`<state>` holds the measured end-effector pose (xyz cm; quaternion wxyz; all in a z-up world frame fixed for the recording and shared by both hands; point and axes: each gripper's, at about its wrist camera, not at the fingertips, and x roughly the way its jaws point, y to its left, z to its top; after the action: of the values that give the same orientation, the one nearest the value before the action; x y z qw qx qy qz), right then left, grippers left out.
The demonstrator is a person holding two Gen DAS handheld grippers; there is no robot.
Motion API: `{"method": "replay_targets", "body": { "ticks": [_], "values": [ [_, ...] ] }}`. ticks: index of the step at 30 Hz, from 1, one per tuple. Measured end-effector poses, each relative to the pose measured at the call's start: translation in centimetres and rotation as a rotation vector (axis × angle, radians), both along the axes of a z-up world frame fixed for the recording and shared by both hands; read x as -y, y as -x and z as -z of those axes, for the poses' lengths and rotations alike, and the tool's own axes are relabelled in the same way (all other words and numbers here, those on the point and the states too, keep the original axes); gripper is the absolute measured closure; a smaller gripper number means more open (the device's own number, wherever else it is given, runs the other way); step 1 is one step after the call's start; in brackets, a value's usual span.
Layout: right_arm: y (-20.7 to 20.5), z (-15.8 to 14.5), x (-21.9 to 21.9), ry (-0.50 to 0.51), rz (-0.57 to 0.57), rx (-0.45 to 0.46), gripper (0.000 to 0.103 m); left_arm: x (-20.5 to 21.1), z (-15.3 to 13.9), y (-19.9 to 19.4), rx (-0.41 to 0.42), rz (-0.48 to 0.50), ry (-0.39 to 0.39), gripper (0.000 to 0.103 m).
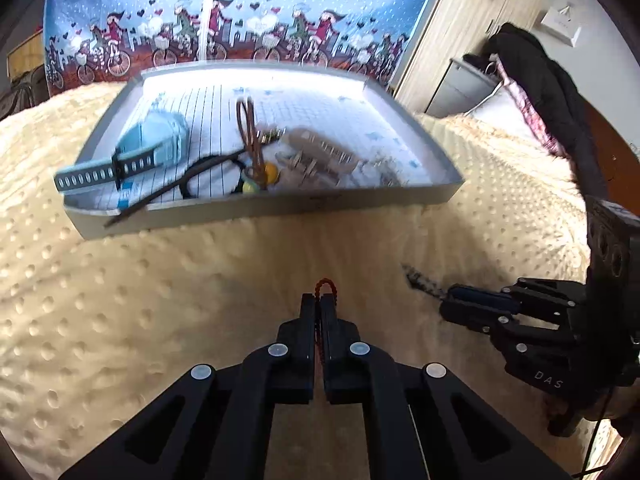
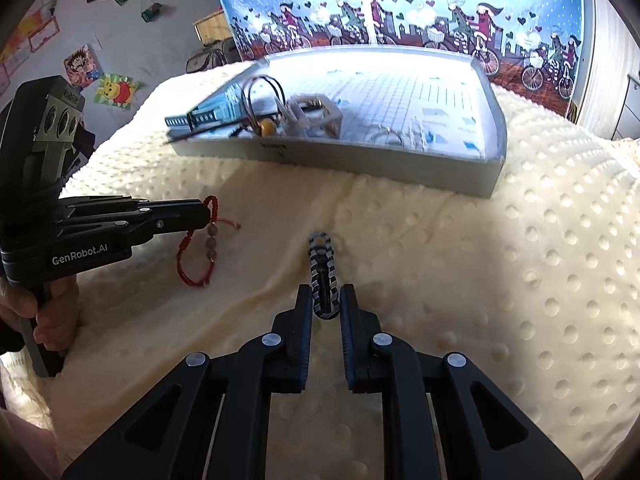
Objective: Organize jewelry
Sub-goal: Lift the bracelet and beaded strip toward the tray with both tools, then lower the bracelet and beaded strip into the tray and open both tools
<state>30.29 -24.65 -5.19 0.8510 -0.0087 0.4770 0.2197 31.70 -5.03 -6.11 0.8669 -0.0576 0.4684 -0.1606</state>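
A tray (image 2: 360, 160) sat on the blanket (image 2: 540, 280), in front of a curtain (image 2: 400, 0). In its left part lay a watch (image 1: 132, 152), with a cord (image 1: 160, 192) and hair ties (image 1: 250, 136) just to its right. Nearer than the tray, the left gripper (image 2: 206, 212) pinched a corded bracelet (image 2: 196, 256) hanging to the blanket; to its right, the right gripper (image 2: 325, 300) flanked a braided bracelet (image 2: 322, 272) lying on the blanket

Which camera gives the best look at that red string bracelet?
The right wrist view: the red string bracelet hangs from the left gripper in full, with its loop and beads visible. The left wrist view shows only a small red loop poking out between that gripper's shut fingers.
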Motion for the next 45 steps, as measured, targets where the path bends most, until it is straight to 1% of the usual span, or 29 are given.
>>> {"method": "replay_targets", "body": {
  "ticks": [4, 8, 11, 15, 19, 21, 24, 30, 33, 37, 39, 41, 42, 44, 45],
  "values": [
    [-0.2, -0.9, -0.2, -0.010, 0.001, 0.023, 0.091, -0.1, -1.1, -0.3, 0.020, 0.005, 0.023, 0.100],
    [-0.3, -1.1, -0.2, -0.009, 0.004, 0.030, 0.091, -0.5, -1.2, -0.7, 0.002, -0.003, 0.049, 0.100],
    [-0.1, -1.8, 0.0, -0.013, 0.005, 0.059, 0.091, -0.8, -1.5, -0.7, 0.004, -0.020, 0.061, 0.100],
    [-0.3, -3.4, 0.3, -0.032, 0.017, 0.113, 0.091, -1.1, -3.0, -0.8, 0.059, -0.026, 0.068, 0.100],
    [-1.2, -4.9, 0.6, -0.045, 0.040, 0.162, 0.091, -1.2, -5.1, -1.7, 0.136, -0.045, 0.061, 0.100],
    [-2.5, -5.1, 0.6, -0.043, 0.064, 0.180, 0.091, -1.3, -5.8, -2.7, 0.160, -0.077, 0.057, 0.100],
    [-4.5, -4.6, 0.5, -0.049, 0.105, 0.170, 0.091, -1.9, -6.3, -4.5, 0.194, -0.145, 0.059, 0.100],
    [-8.1, -2.6, -0.5, -0.081, 0.152, 0.136, 0.091, -4.9, -5.7, -6.9, 0.234, -0.299, 0.088, 0.100],
    [-8.9, -1.7, -1.3, -0.084, 0.166, 0.122, 0.091, -6.0, -4.3, -7.9, 0.202, -0.339, 0.084, 0.100],
    [-9.2, -0.6, -2.0, -0.105, 0.180, 0.097, 0.091, -6.6, -2.5, -9.1, 0.125, -0.354, 0.102, 0.100],
    [-9.0, -0.4, -2.0, -0.112, 0.176, 0.101, 0.091, -6.7, -2.0, -9.0, 0.109, -0.365, 0.101, 0.100],
    [-8.5, -0.3, -2.2, -0.110, 0.170, 0.105, 0.091, -6.5, -1.9, -8.8, 0.109, -0.357, 0.097, 0.100],
    [-8.2, -0.4, -2.2, -0.107, 0.166, 0.111, 0.090, -6.4, -2.0, -8.7, 0.113, -0.350, 0.088, 0.099],
    [-7.7, -0.7, -2.1, -0.092, 0.160, 0.132, 0.081, -6.1, -2.1, -8.3, 0.120, -0.341, 0.065, 0.095],
    [-7.4, -1.0, -2.0, -0.092, 0.159, 0.141, 0.069, -6.1, -2.2, -8.1, 0.124, -0.339, 0.062, 0.085]
  ]
}}
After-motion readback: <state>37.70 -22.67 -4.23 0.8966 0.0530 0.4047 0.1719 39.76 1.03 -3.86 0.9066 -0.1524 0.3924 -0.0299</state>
